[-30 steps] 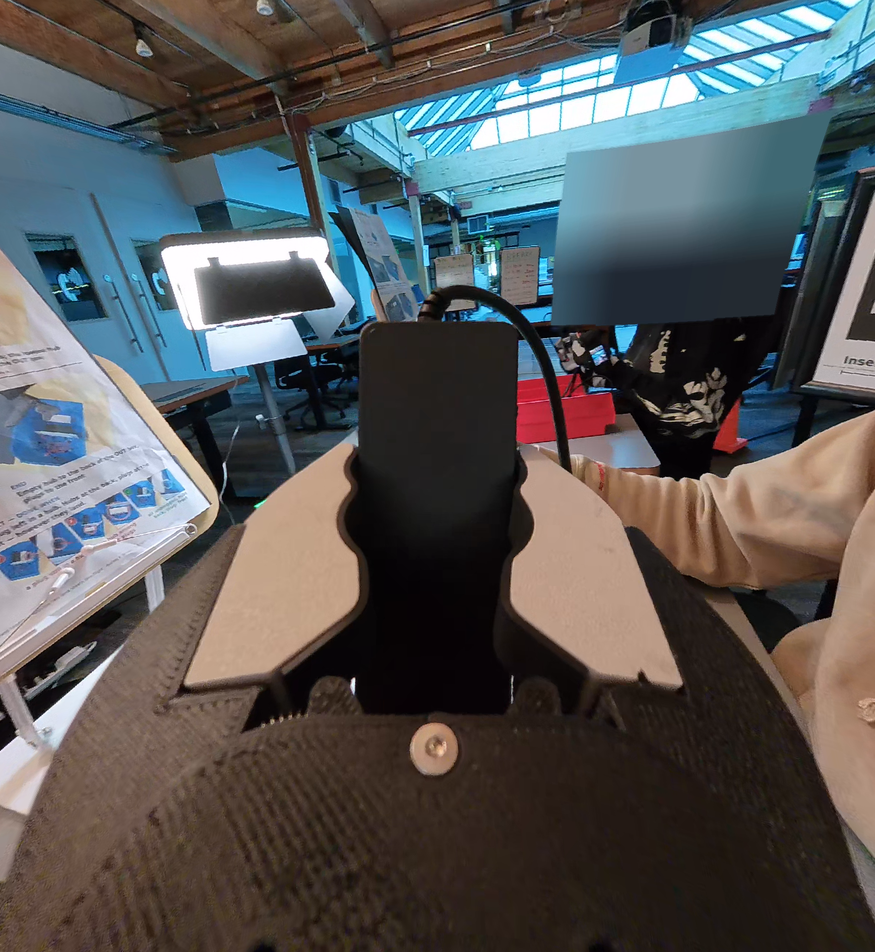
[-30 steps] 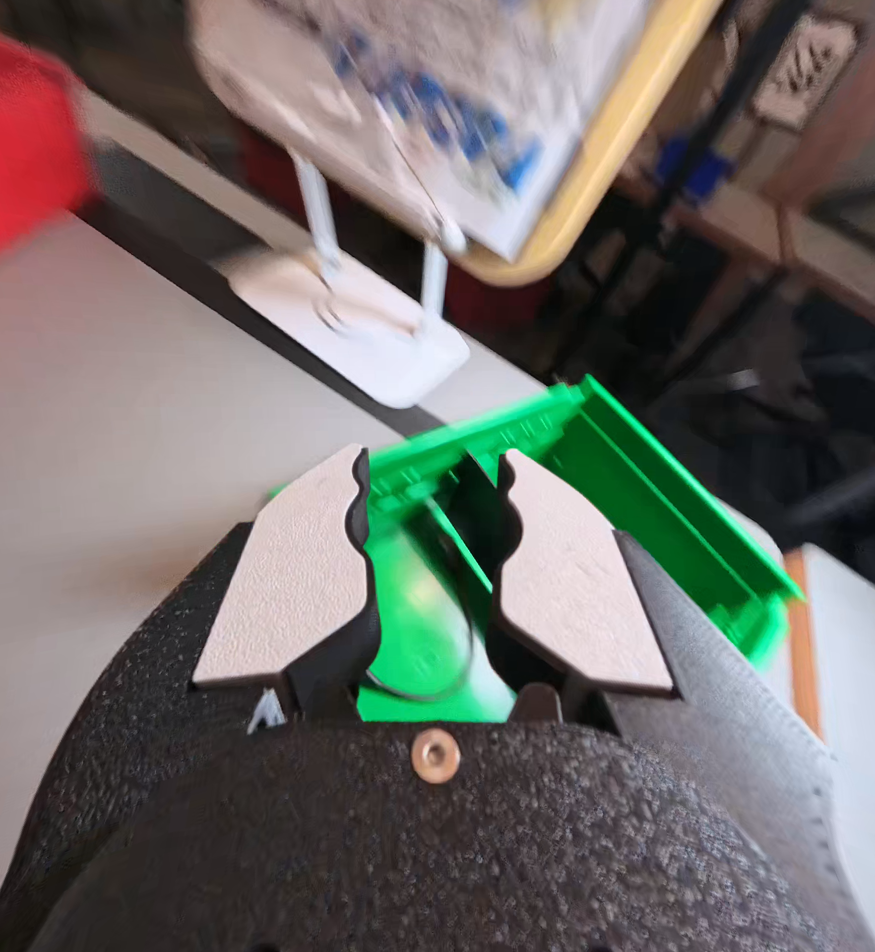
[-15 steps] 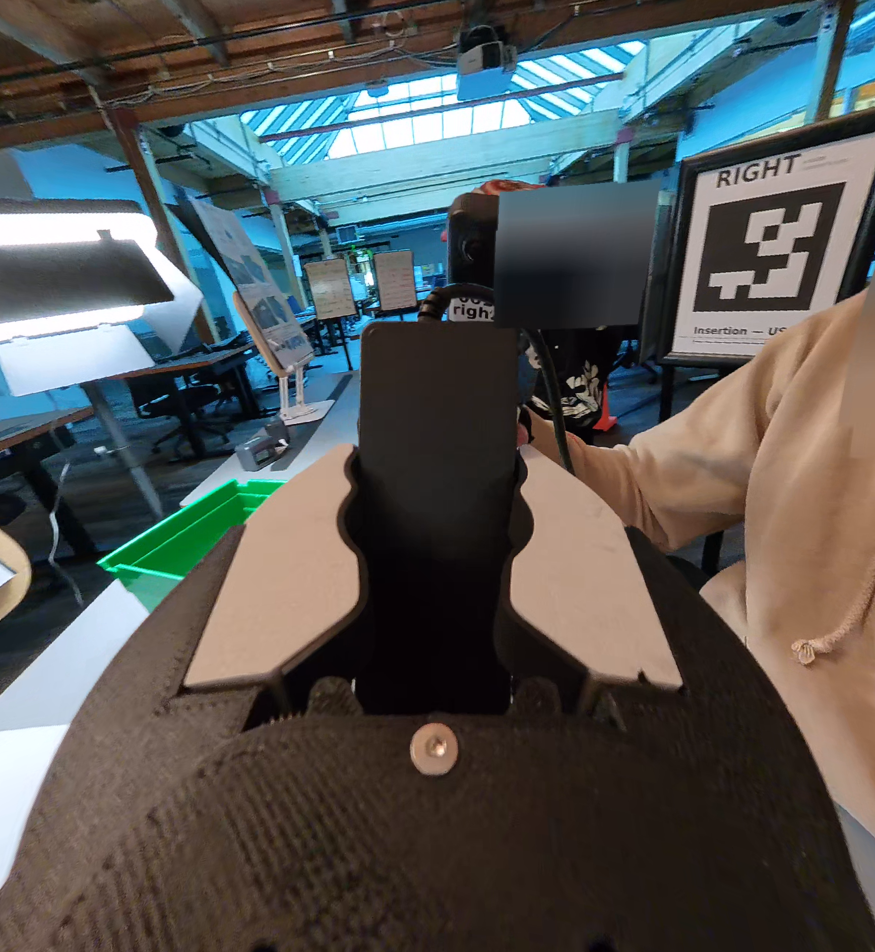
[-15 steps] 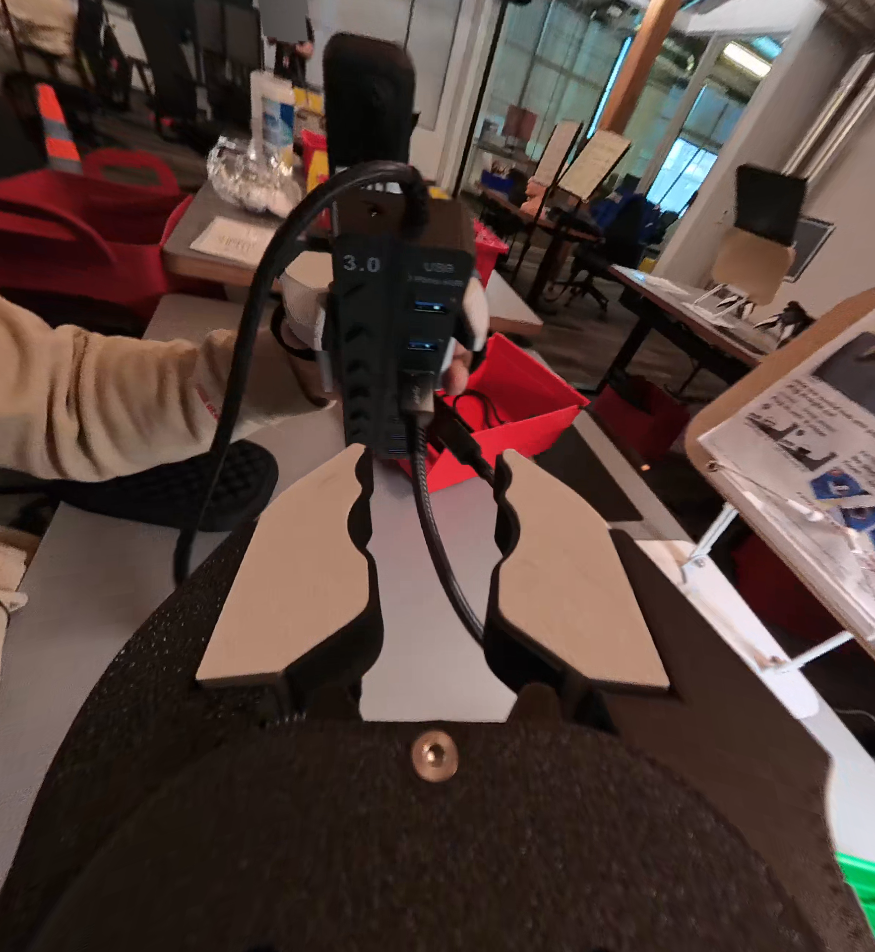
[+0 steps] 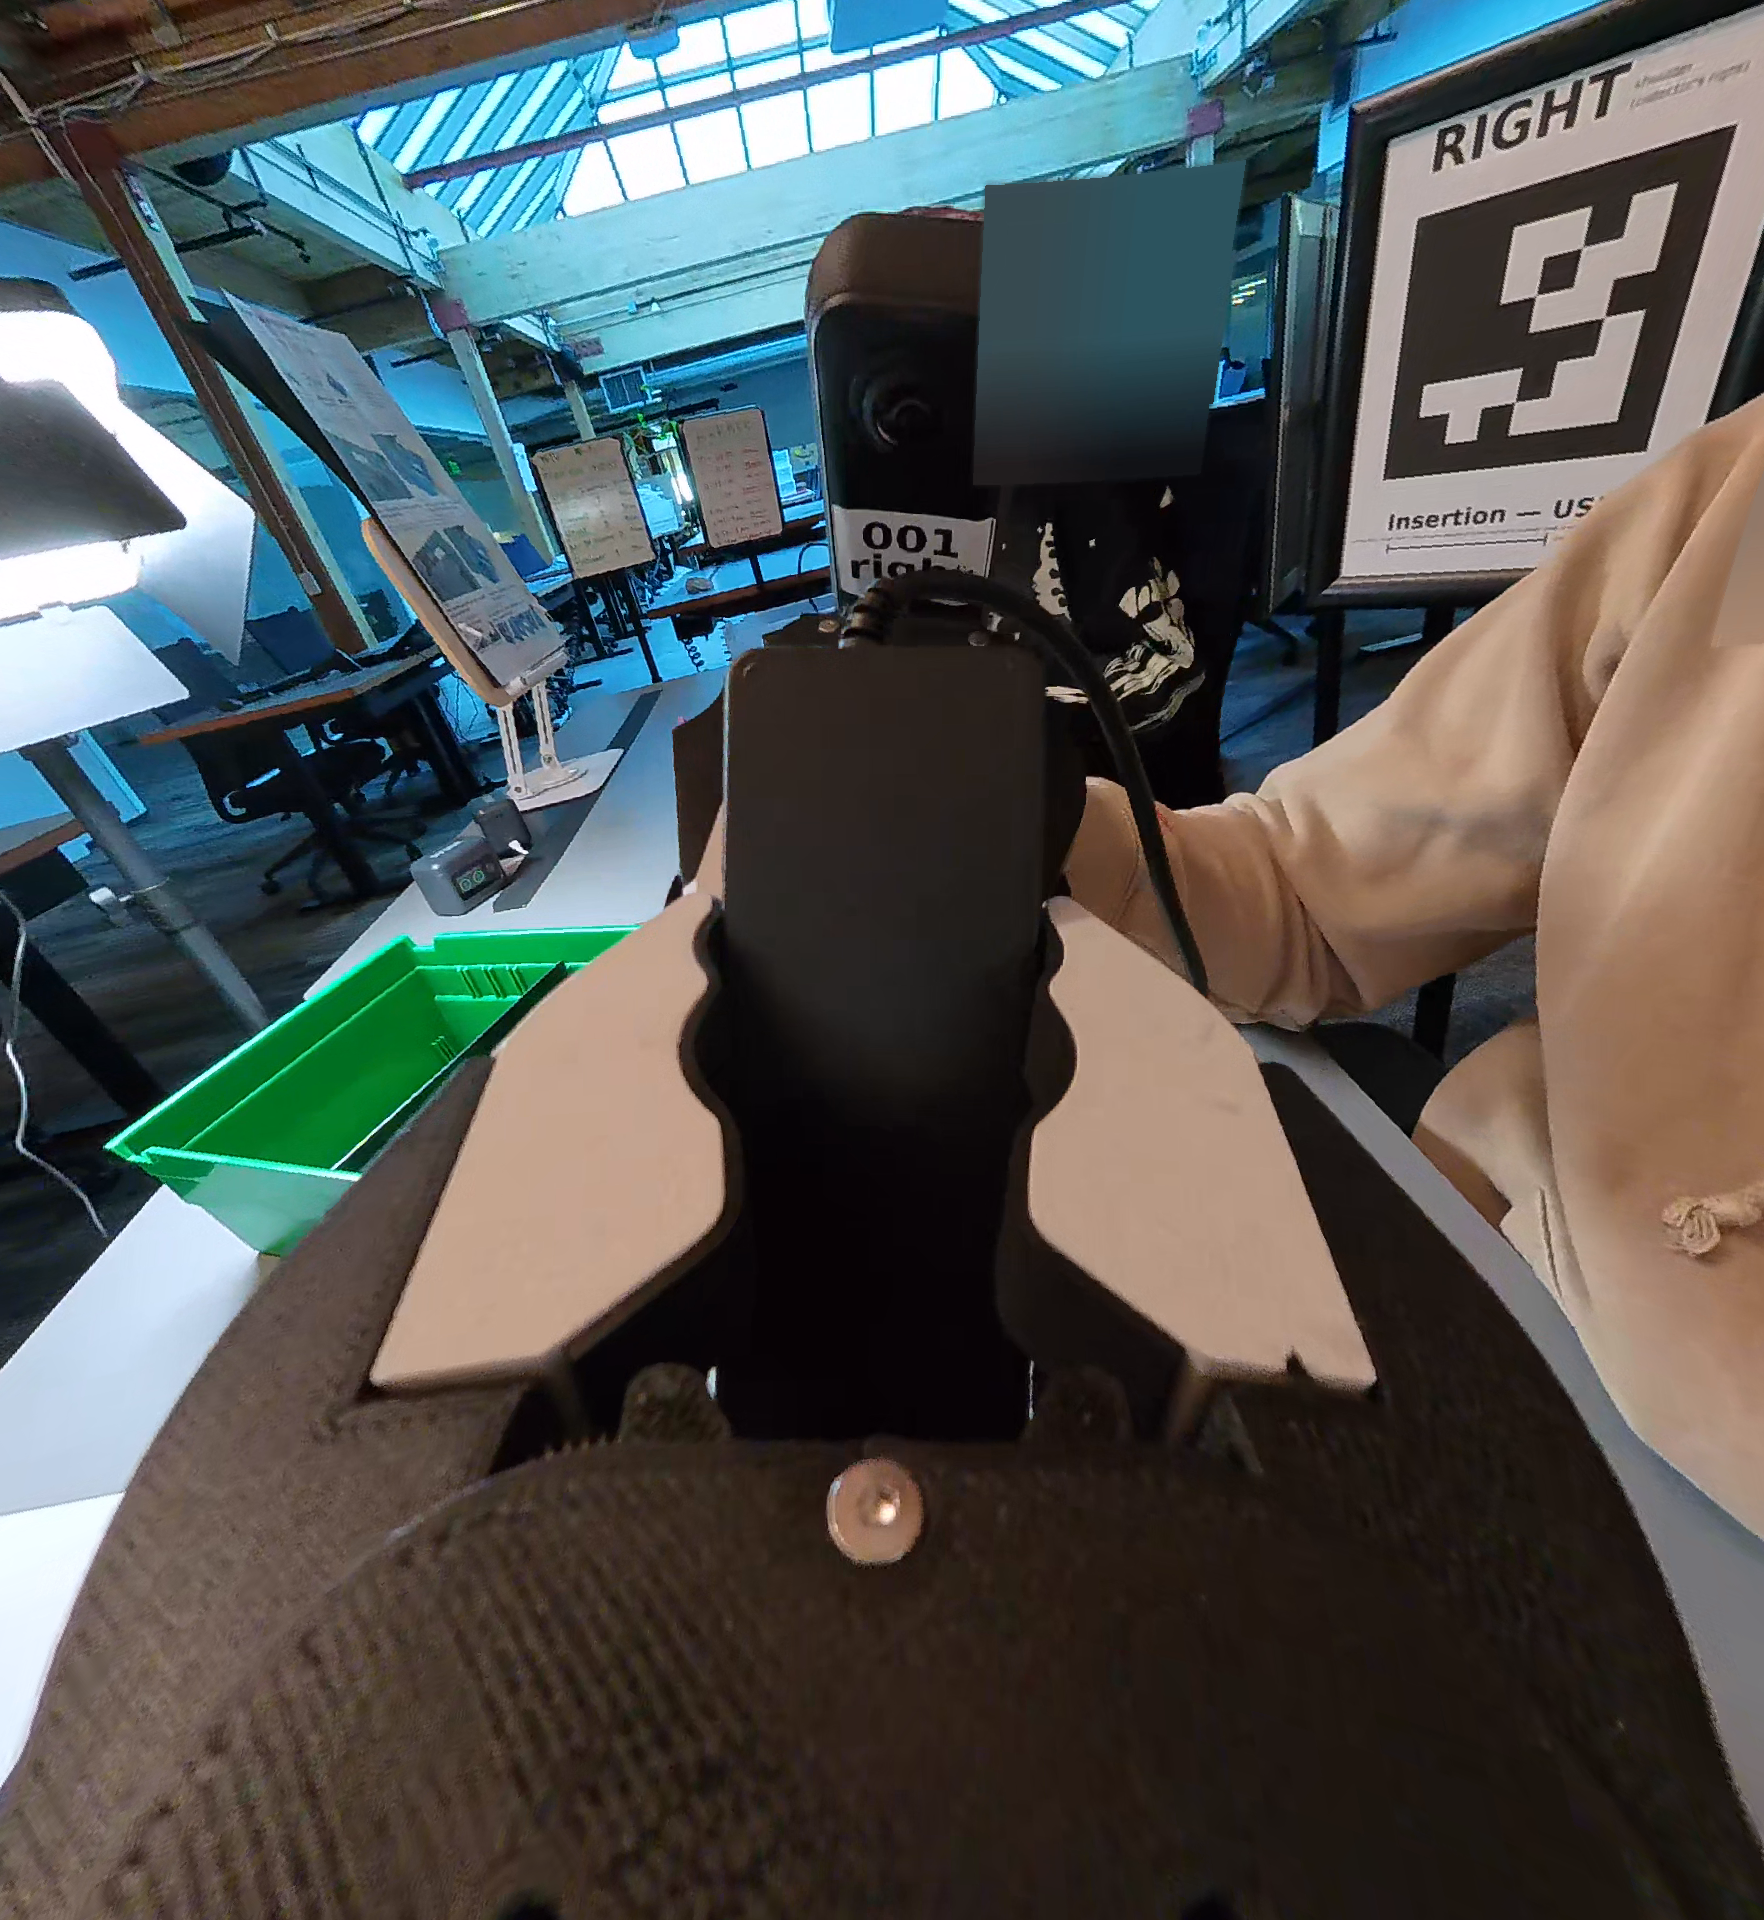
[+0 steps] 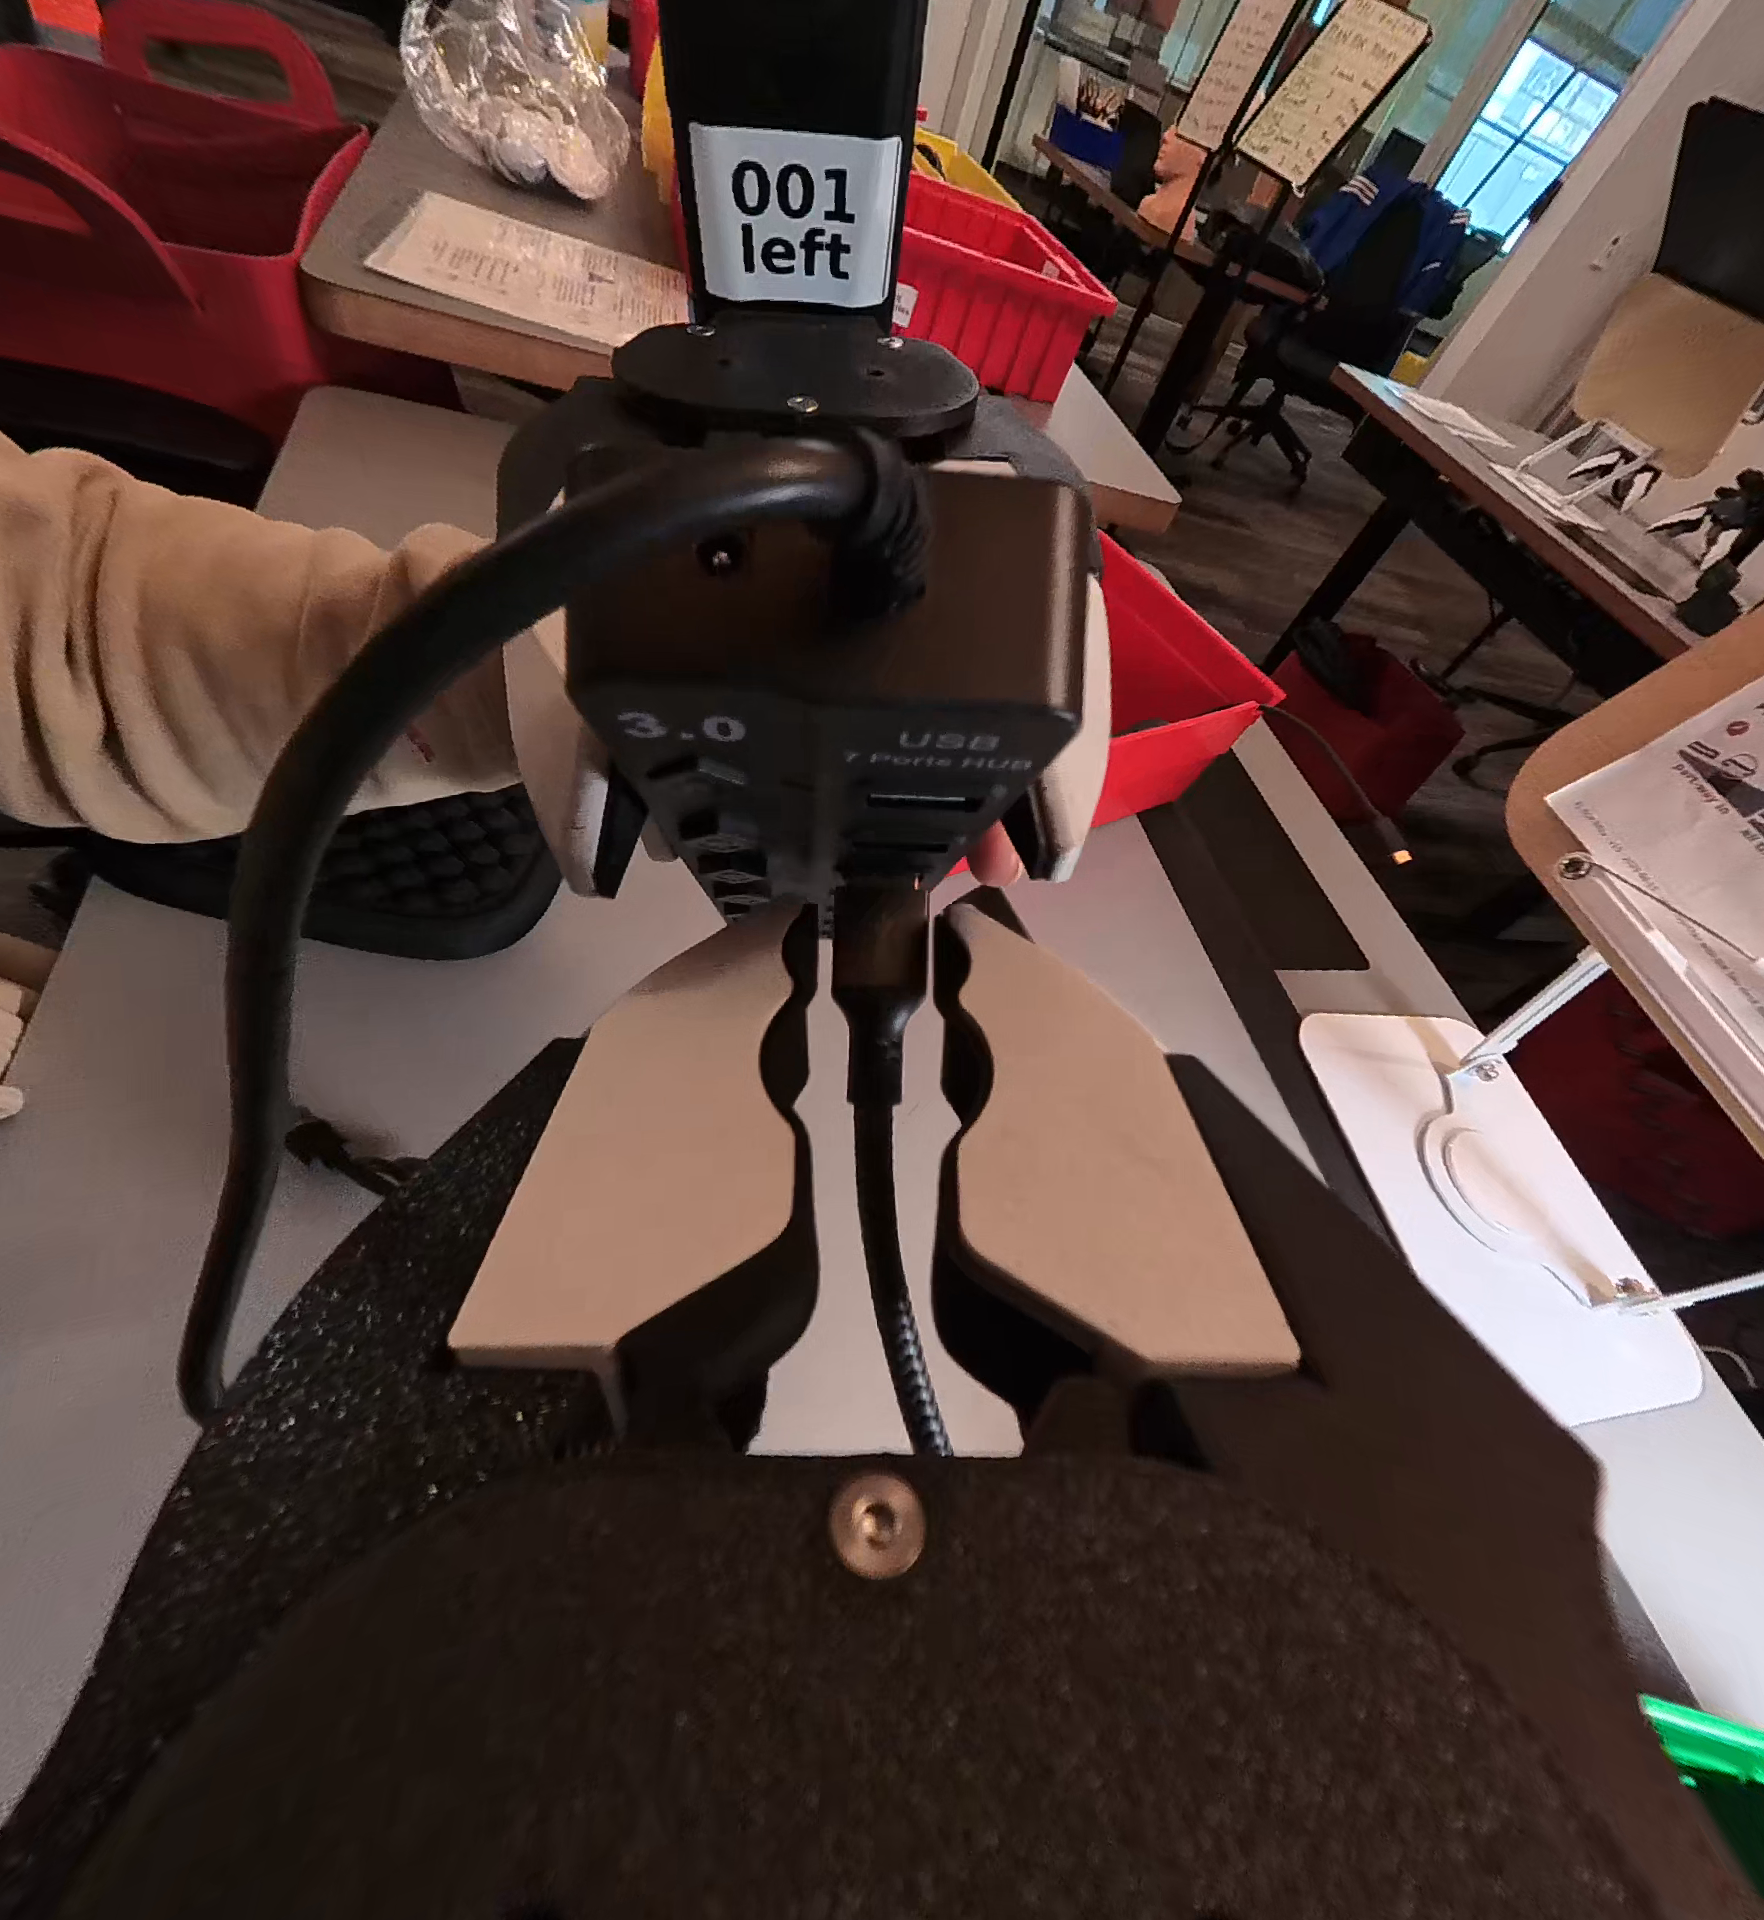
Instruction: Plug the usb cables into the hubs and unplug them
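My left gripper (image 5: 873, 935) is shut on a black USB hub (image 5: 883, 883) and holds it upright in the air; only the hub's plain back shows here. In the right wrist view the hub (image 6: 826, 644) faces me with its ports, held by the left gripper's pale fingers (image 6: 566, 790). A braided USB cable (image 6: 883, 1195) is plugged into a port, and its plug (image 6: 878, 945) sits between my right gripper's fingertips. My right gripper (image 6: 873, 935) is narrowed around the plug with a thin gap showing. The hub's thick black cord (image 6: 338, 727) loops down left.
A green bin (image 5: 338, 1060) sits on the white table (image 6: 130, 1143) to the left in the left wrist view. A red bin (image 6: 1148, 665) lies behind the hub. A document stand's white base (image 6: 1480, 1195) is at the right. A person's beige sleeve (image 6: 130, 623) crosses the left.
My right gripper swung from the green bin to face the hub, moved up to the plugged cable, and its jaws narrowed around the plug. My left gripper turned right, still holding the hub.
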Tool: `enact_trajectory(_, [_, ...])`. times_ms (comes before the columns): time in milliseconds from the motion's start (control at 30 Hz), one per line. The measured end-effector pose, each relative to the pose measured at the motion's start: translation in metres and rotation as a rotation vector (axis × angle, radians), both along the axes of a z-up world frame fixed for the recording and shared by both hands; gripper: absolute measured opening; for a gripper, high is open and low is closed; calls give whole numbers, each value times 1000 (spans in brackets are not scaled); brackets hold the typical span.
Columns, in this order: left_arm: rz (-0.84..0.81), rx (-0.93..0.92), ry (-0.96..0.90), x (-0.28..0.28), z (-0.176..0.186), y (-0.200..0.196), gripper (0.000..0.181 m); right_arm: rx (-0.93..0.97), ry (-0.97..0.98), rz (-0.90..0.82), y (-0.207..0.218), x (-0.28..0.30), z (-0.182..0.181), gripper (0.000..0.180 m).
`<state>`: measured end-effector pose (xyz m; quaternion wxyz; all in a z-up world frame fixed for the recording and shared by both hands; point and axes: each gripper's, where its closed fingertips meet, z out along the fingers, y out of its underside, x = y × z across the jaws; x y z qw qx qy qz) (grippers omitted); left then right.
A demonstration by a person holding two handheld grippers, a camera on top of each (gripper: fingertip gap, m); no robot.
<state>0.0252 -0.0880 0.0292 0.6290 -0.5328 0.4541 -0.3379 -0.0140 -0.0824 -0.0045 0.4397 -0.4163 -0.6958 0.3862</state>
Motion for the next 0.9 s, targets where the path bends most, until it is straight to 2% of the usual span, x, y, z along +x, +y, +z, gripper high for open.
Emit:
enact_trajectory(200, [23, -11, 55, 1, -6, 2, 55, 25, -15, -2, 3, 1, -3, 17])
enact_trajectory(400, [104, -91, 285, -9, -35, 8, 67, 75, -33, -16, 7, 4, -5, 17])
enact_trajectory(600, [184, -30, 426, -10, -50, 15, 59, 152, -49, -37, 10, 6, -8, 17])
enact_trajectory(700, [207, 10, 460, -10, -47, 14, 58, 171, -48, -38, 8, 6, -7, 17])
enact_trajectory(900, [184, 82, 403, -7, -26, 5, 57, 146, -1, -33, 1, 7, 6, 17])
